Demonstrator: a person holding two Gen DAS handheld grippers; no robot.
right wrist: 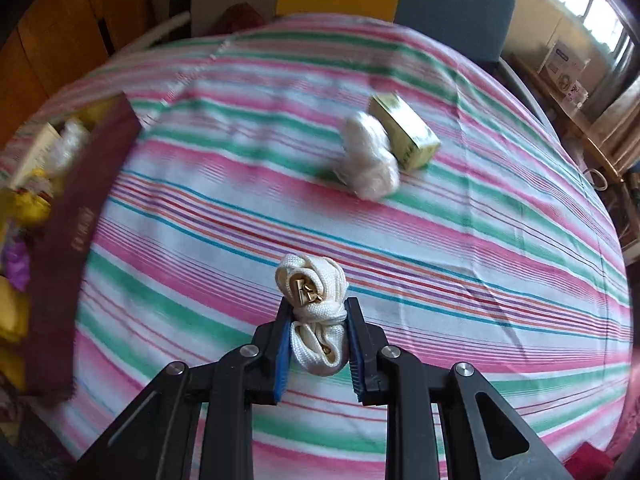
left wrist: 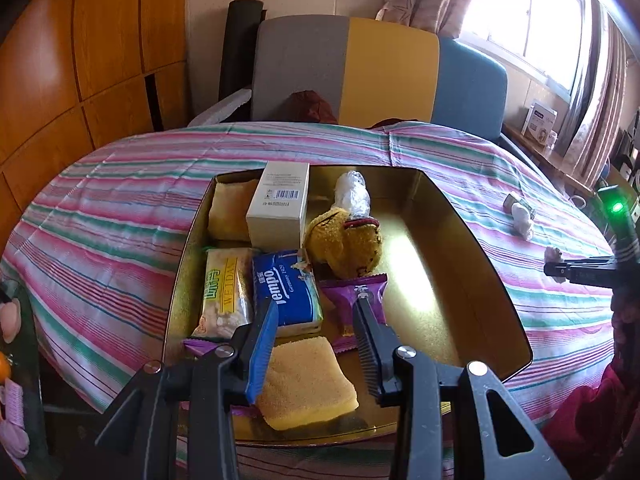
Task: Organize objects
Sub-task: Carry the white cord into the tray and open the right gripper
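Right hand-held gripper [right wrist: 316, 320] clamped on cream cord bundle [right wrist: 314, 304] above striped worktop [right wrist: 440, 240], wrapped white lump [right wrist: 370, 160], perhaps blurred, beyond it, left hand-held gripper [left wrist: 316, 312] narrowly parted, empty, over gold tin [left wrist: 460, 248].

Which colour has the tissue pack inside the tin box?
The tissue pack is blue with white lettering, clearest in the left wrist view.

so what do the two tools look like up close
Both are alike: black plastic linkage arms with round silver pivot screws and triangular cut-outs. The left tool has one blue ribbed pad and one black ribbed one; the right tool shows blue ribbed pads. Seen from the left camera, the right one carries a green light.
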